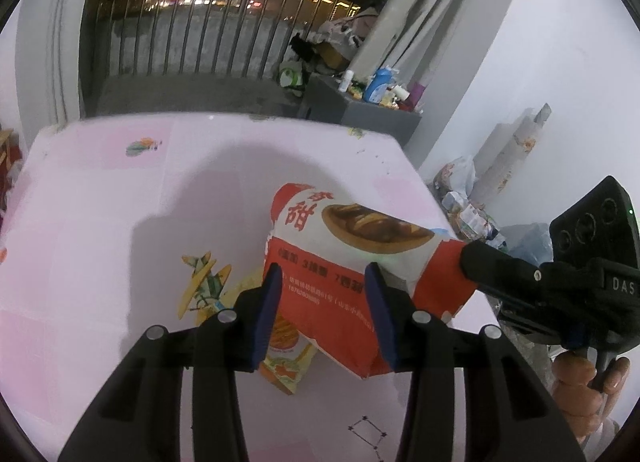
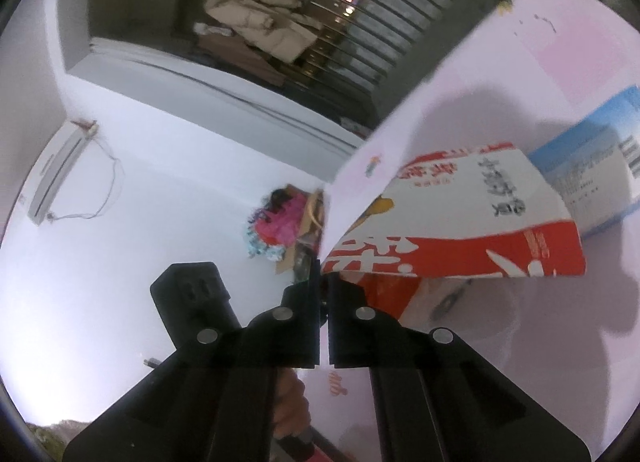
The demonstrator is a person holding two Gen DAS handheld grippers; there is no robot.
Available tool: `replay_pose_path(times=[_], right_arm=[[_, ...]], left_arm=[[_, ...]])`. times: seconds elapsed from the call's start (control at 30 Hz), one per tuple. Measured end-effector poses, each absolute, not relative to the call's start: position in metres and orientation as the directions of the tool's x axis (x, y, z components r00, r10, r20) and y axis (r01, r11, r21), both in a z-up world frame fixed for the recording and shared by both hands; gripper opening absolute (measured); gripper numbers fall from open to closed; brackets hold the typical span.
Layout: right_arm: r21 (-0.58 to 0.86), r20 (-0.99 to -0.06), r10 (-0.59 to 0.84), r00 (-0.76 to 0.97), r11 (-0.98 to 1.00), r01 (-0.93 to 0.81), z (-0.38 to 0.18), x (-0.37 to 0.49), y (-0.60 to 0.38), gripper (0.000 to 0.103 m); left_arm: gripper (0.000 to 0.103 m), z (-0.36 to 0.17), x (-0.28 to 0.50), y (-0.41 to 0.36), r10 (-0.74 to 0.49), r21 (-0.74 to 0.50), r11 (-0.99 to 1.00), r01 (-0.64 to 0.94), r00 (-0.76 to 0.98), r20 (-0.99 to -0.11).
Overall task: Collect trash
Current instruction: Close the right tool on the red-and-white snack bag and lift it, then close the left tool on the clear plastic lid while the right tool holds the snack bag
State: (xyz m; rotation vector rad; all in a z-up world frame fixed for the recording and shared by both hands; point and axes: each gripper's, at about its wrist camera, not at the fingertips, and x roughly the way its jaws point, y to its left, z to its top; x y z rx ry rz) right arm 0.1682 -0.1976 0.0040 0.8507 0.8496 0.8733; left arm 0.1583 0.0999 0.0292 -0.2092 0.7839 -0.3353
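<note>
A red and white paper food bag (image 1: pixel 340 246) is lifted over the pink-clothed table (image 1: pixel 100 202). My left gripper (image 1: pixel 324 274) is shut on it, its blue pads pressing the bag's two sides. From the right, my right gripper (image 1: pixel 464 254) pinches the bag's red end. In the right wrist view the right gripper (image 2: pixel 323 274) is shut, with the edge of the bag (image 2: pixel 460 214) caught at its tips. A yellow and orange snack wrapper (image 1: pixel 284 358) lies flat on the table under the bag.
A blue and white carton (image 2: pixel 592 166) stands on the table (image 2: pixel 560 42) behind the bag. Past the table's far right corner is a grey cabinet (image 1: pixel 376 110) crowded with bottles. Bags and packets (image 1: pixel 468 206) are piled on the floor to the right.
</note>
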Motion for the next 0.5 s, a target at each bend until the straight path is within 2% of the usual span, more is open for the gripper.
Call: replay_pose_path(times=[0.27, 0.5], right_arm=[[0.859, -0.157, 0.873, 0.462, 0.352, -0.372, 0.03, 0.139, -0.25, 0.001], [0.849, -0.127, 0.823, 0.553, 0.379, -0.369, 0.03, 0.109, -0.31, 0.001]], left_arm=[[0.041, 0.066, 0.137, 0.078, -0.417, -0.278, 0.909, 0.311, 0.69, -0.591], [0.042, 0.055, 0.127, 0.054, -0.393, -0.22, 0.918, 0.33, 0.678, -0.622]])
